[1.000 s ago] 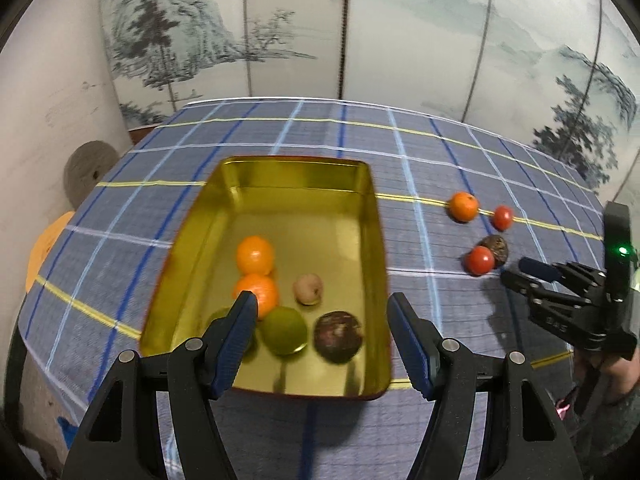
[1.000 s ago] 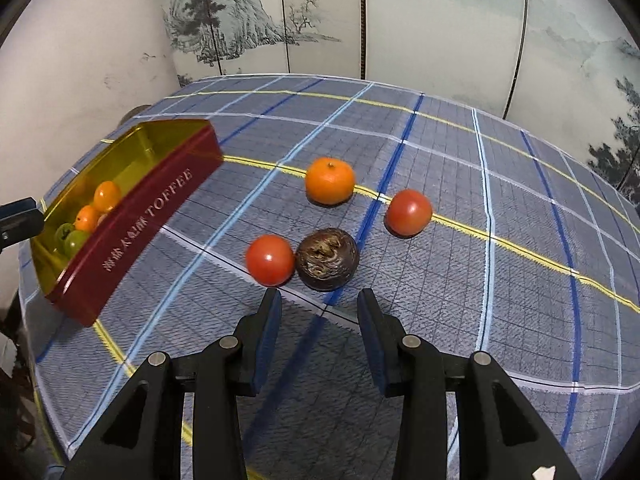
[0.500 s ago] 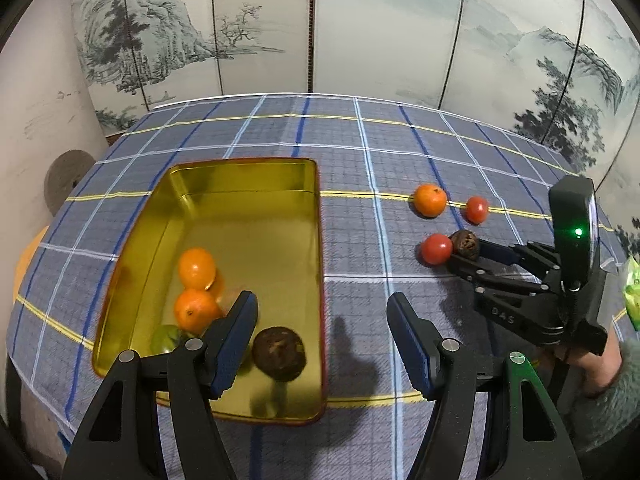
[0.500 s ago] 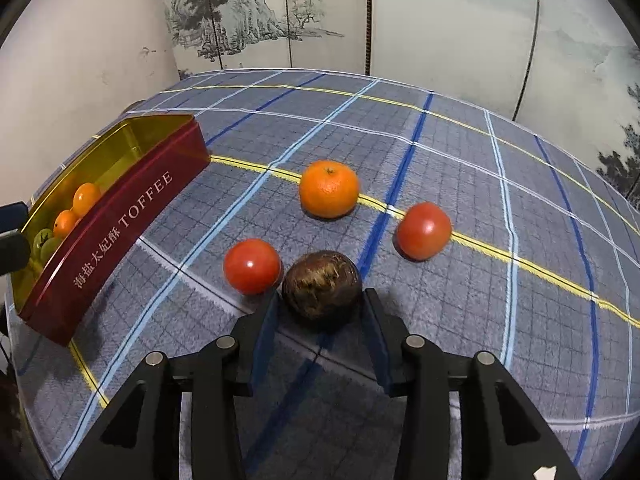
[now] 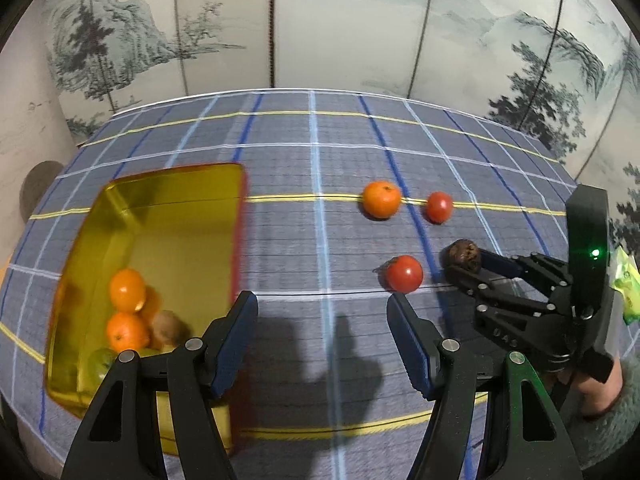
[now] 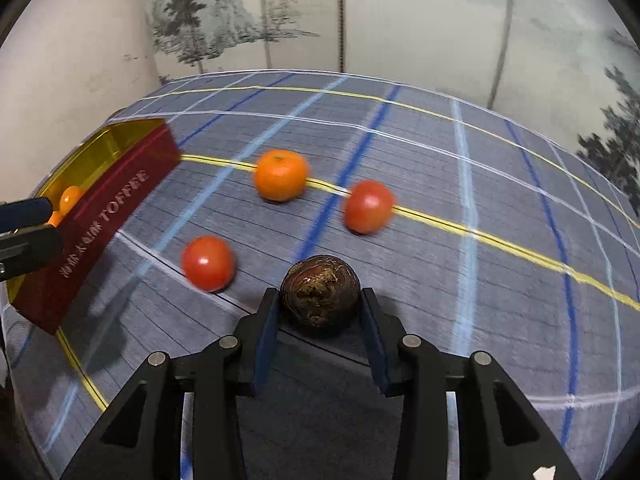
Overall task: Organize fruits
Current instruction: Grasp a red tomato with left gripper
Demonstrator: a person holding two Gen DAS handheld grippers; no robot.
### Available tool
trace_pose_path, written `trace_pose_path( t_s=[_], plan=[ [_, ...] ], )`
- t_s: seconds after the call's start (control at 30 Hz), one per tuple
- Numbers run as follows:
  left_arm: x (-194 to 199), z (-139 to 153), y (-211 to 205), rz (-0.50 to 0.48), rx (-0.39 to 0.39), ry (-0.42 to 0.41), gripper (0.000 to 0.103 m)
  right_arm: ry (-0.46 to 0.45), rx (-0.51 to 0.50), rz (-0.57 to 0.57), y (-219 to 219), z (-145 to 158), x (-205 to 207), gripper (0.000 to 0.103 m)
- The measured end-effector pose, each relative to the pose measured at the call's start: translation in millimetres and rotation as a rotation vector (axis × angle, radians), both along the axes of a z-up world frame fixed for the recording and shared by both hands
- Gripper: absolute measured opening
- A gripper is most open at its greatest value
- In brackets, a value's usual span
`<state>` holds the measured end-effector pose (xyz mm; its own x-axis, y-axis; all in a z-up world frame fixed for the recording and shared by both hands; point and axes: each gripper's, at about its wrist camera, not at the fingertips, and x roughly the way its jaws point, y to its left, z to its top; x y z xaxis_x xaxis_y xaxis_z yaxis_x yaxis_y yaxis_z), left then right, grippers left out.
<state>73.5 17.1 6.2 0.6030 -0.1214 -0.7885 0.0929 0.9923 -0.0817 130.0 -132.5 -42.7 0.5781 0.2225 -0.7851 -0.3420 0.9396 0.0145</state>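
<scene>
Since a second ago: swung rightward off the tin, the left view, so that the gold tin (image 5: 168,232) now sits at about 9 o'clock rather than dead ahead; shifted forward over the dark brown fruit (image 6: 320,290), the right gripper (image 6: 320,312), jaws just closing onto it.

Now clamped at 6 o'clock in the right wrist view: that dark fruit, a blue pad pressed to each flank, jaws narrow. Seen from the left wrist at 3 o'clock: the same right gripper (image 5: 466,264), fruit (image 5: 464,255) at its tips, a hand (image 5: 600,384) below it.

Half open and empty: the left gripper (image 5: 320,320), nothing but checked tablecloth (image 5: 320,152) and shadow between its pads.

Loose on the cloth, in the right view: near tomato (image 6: 208,263) at 9 o'clock of the held fruit, just beside it but apart; far tomato (image 6: 369,206) at 1 o'clock; mandarin (image 6: 281,175) at 11 o'clock, resting on a yellow stripe. Same three in the left view: near tomato (image 5: 404,274), far tomato (image 5: 439,207), mandarin (image 5: 381,199).

Inside the tin, gathered at its near end: two oranges (image 5: 127,290), a pale tan fruit (image 5: 166,330), something green (image 5: 102,362) partly hidden by the left finger. Along the tin's red outer wall (image 6: 100,224): the word TOFFEE plus smaller characters too blurred to read.

Behind the table: folding screen (image 5: 340,24) painted with pines and misty hills.
</scene>
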Motion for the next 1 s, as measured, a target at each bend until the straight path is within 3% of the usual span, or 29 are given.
trace_pose_path(
  t_s=[0.3, 0.53, 1.0],
  plan=[
    [13.7, -18.7, -31.9, -0.065, -0.013, 0.034, 0.068, -0.007, -0.023, -0.117, -59.7, 0.4, -1.3, 0.037],
    [31.0, -30.7, -39.9, -0.053, -0.043, 0.071, 0.068, -0.008, -0.029, -0.197, -96.8, 0.4, 0.5, 0.037],
    [59.2, -48.5, -62.1, -0.084, -0.058, 0.116, 0.062, -0.002, -0.009, -0.210, -102.0, 0.5, 0.8, 0.038]
  ],
)
